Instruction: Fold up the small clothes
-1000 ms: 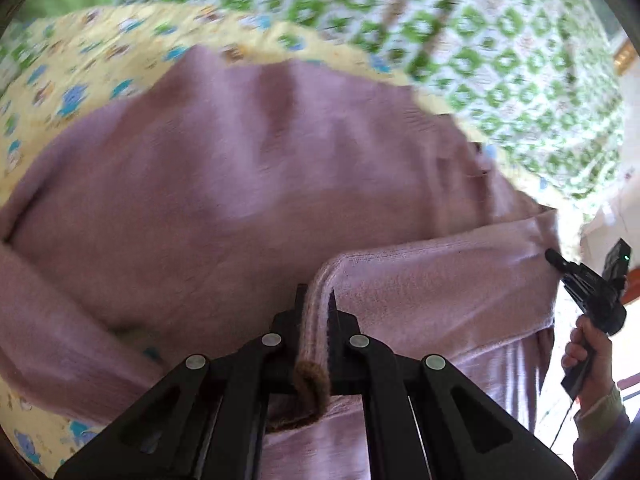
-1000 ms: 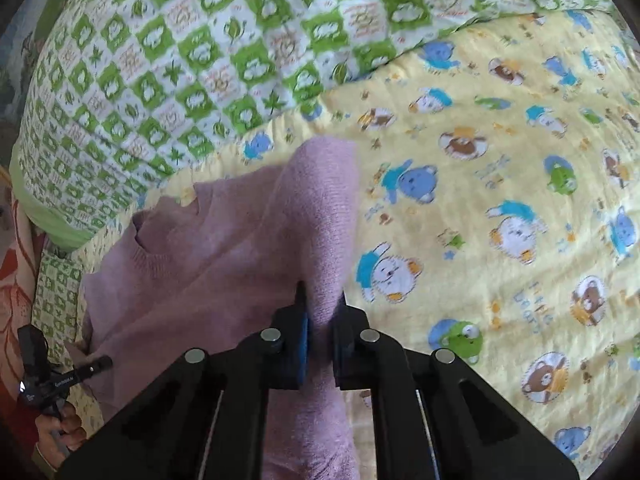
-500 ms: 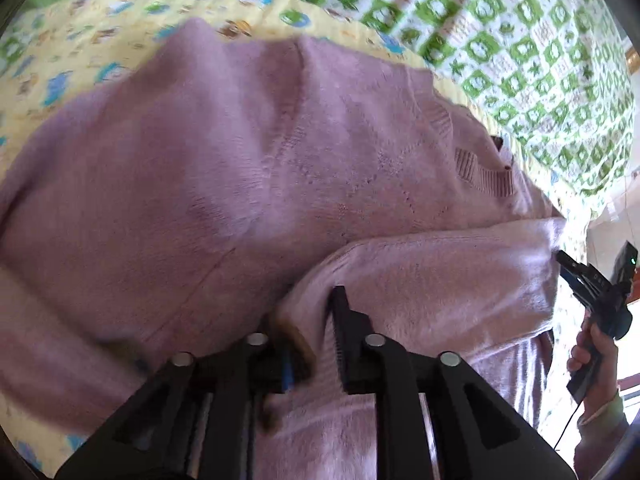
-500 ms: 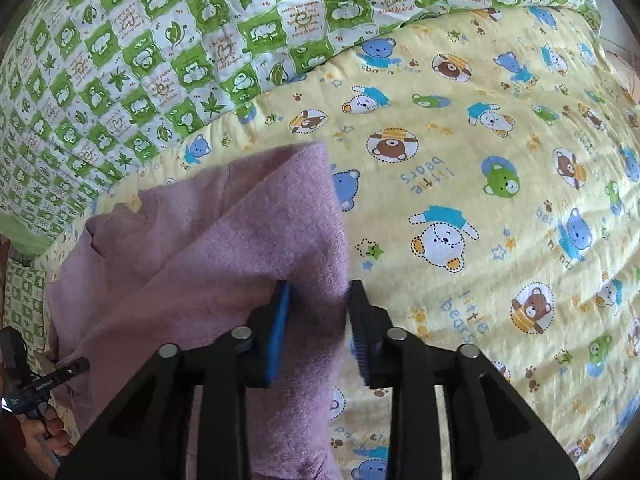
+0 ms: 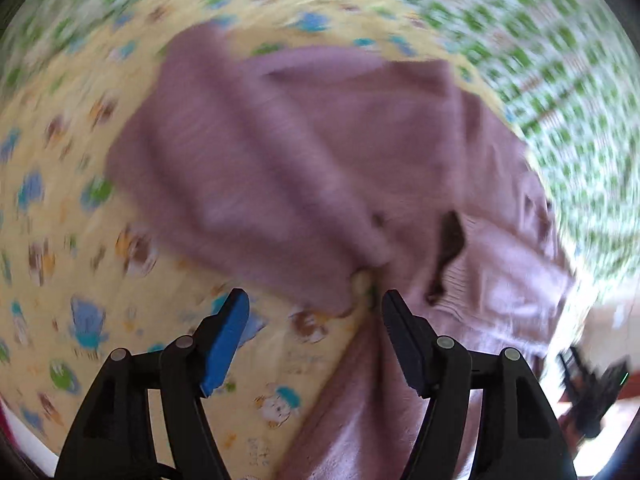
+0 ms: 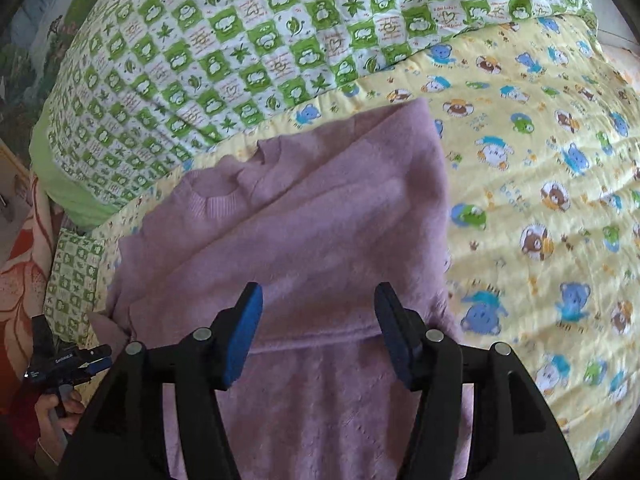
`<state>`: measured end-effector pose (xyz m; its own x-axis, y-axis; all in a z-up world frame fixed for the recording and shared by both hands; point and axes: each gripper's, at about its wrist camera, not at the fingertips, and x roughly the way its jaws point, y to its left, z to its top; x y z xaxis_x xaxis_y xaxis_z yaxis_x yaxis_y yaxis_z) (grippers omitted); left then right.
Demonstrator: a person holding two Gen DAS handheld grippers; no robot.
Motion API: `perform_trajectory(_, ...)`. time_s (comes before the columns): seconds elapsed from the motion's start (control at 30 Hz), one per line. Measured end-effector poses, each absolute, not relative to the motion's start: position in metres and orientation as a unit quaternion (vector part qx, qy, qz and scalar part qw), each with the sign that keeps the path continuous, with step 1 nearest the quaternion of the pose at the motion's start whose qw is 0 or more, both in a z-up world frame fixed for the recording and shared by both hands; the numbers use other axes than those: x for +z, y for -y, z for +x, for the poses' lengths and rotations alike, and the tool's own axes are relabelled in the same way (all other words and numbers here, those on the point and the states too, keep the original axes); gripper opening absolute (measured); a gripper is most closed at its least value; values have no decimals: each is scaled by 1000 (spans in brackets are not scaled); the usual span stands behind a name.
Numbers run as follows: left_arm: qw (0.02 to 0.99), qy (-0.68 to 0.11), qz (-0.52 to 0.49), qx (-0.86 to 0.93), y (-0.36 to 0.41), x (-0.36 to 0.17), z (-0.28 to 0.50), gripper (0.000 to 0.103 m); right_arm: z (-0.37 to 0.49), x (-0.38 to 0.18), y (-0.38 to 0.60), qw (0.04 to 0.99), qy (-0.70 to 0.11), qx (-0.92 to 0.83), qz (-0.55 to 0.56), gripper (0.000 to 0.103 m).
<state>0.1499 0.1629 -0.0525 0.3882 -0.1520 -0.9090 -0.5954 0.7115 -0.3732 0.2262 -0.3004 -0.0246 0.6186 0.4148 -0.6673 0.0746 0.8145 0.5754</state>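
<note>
Mauve knit sweater (image 6: 320, 216) lay on the bed quilt (image 6: 540, 184), sleeves folded inward (further folds remained); left gripper (image 5: 314, 310) and right gripper (image 6: 318, 304) fingers stood apart, empty.

Count: 1 pink knit sweater (image 6: 320, 240), lying near the yellow bear-print sheet's (image 6: 540, 200) left edge. 1 green-check quilt (image 6: 240, 48) along sheet's far edge. 2 grippers: left (image 5: 316, 312), right (image 6: 318, 304), both w/ jaws apart, nothing between.
</note>
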Motion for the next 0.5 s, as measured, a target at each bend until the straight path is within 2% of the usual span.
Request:
perform_trajectory(0.07, 740, -526, -389, 157, -173, -64, 140, 69, 217, -26, 290, 847, -428, 110, 296, 59)
perform_trajectory(0.17, 729, -505, -430, 171, -185, -80, 138, 64, 208, -25, 276, 844, -433, 121, 294, 59)
perform_trajectory(0.2, 731, -496, -436, 172, -188, -82, 138, 55, 205, -24, 272, 843, -435, 124, 291, 59)
perform_trajectory(0.23, 736, -485, -440, 173, -192, -82, 141, 39, 202, -24, 269, 842, -437, 127, 289, 59)
perform_trajectory(0.27, 739, -479, -441, 172, -194, -83, 145, 29, 200, -23, 266, 841, -440, 130, 285, 59)
perform_trajectory(0.3, 740, -477, -443, 168, -195, -84, 148, 8, 198, -23, 264, 841, -442, 132, 282, 59)
perform_trajectory(0.4, 759, -458, -434, 158, -191, -71, 156, 5, 192, -22, 263, 841, -442, 132, 282, 59)
perform_trajectory(0.5, 799, -433, -404, 109, -165, -31, 169, 5, 186, -22, 269, 842, -437, 127, 290, 59)
